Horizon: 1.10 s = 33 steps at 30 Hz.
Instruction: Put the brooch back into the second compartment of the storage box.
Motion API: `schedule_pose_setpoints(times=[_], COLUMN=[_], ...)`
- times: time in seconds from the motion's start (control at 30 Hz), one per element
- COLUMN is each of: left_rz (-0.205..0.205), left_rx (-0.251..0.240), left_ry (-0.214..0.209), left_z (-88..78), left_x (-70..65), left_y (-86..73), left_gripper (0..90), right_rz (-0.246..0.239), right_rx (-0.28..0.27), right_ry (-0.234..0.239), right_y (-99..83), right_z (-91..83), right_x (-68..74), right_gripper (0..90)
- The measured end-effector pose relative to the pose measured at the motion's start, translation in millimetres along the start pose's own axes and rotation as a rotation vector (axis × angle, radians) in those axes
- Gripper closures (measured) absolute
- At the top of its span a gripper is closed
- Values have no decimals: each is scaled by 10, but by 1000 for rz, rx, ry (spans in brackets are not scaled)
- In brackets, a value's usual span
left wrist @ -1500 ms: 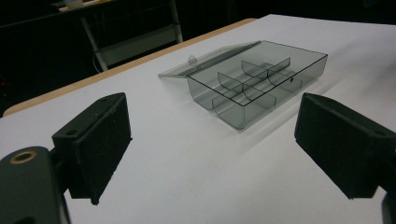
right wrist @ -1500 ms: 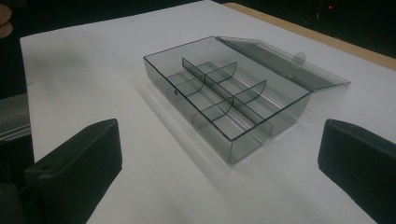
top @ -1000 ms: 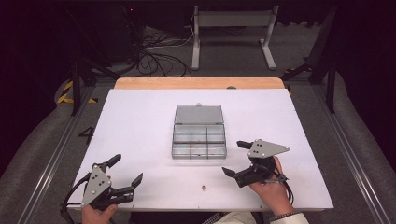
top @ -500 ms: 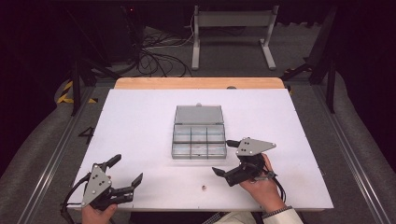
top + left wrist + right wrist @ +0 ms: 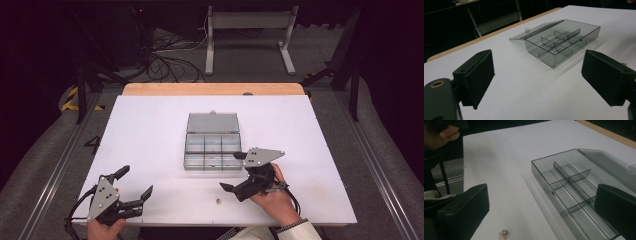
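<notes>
Brass-looking tiny bit (image 5: 218, 201) sits on the table (image 5: 150, 130), just left of the right gripper (image 5: 235, 172), whose jaws are wide apart. It's so small it could easily skitter away when pinched.

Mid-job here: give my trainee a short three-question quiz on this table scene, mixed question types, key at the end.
1. True or false: the lid of the clear compartment box is open.
2. Which tool is nearer the small gold item on the table: A) left tool, B) right tool?
3. Fill in: each tool's jaws stand ____, holding nothing.

Key:
1. True; the lid lies folded back on the box's far side.
2. B; in the right gripper view the item lies just ahead of that tool's jaws.
3. Open.
</notes>
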<state>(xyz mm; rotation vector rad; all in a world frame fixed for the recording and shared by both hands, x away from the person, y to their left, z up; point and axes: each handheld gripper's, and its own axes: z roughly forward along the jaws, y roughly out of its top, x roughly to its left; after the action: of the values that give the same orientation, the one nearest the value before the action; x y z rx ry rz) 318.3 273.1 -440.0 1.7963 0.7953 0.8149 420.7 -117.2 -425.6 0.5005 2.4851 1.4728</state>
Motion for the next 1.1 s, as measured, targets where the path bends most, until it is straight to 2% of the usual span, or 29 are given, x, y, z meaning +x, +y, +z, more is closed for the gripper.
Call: schedule_pose_setpoints(times=[0.17, 0.27, 0.33, 0.37, 0.4, 0.47, 0.5, 0.53, 0.57, 0.7, 1.1], left_rz=[-1, 0, -2, -1, -2, -8, -8, -8, -8, -9, -9], left_rx=[0, -3, -2, 0, 0, 0, 0, 0, 0, 1, 2], left_ry=[-1, 1, 1, 0, 0, -2, -2, -2, -1, -2, -1], left_z=[0, -3, -2, -2, -1, 2, 2, 2, 1, 2, 2], left_x=[-1, 1, 1, 1, 2, -2, -2, -2, -3, -4, -2], left_y=[0, 1, 0, 0, 0, -1, -1, -1, -1, -1, -2], left_gripper=[118, 118, 118, 118, 118, 118, 118, 118, 118, 118, 118], right_rz=[13, 30, 29, 25, 25, 12, 12, 1, 1, -36, -83], right_rx=[22, 67, 81, 107, 107, 141, 141, 174, 174, 250, 354], right_ry=[29, 68, 76, 97, 97, 110, 110, 114, 114, 124, 130], right_y=[21, 40, 44, 56, 56, 66, 66, 70, 70, 57, 28], right_z=[2, 20, 27, 45, 45, 75, 75, 106, 106, 191, 313], right_x=[18, 29, 34, 50, 50, 75, 75, 98, 98, 145, 225], right_gripper=[42, 102, 127, 166, 166, 209, 209, 230, 230, 273, 353])
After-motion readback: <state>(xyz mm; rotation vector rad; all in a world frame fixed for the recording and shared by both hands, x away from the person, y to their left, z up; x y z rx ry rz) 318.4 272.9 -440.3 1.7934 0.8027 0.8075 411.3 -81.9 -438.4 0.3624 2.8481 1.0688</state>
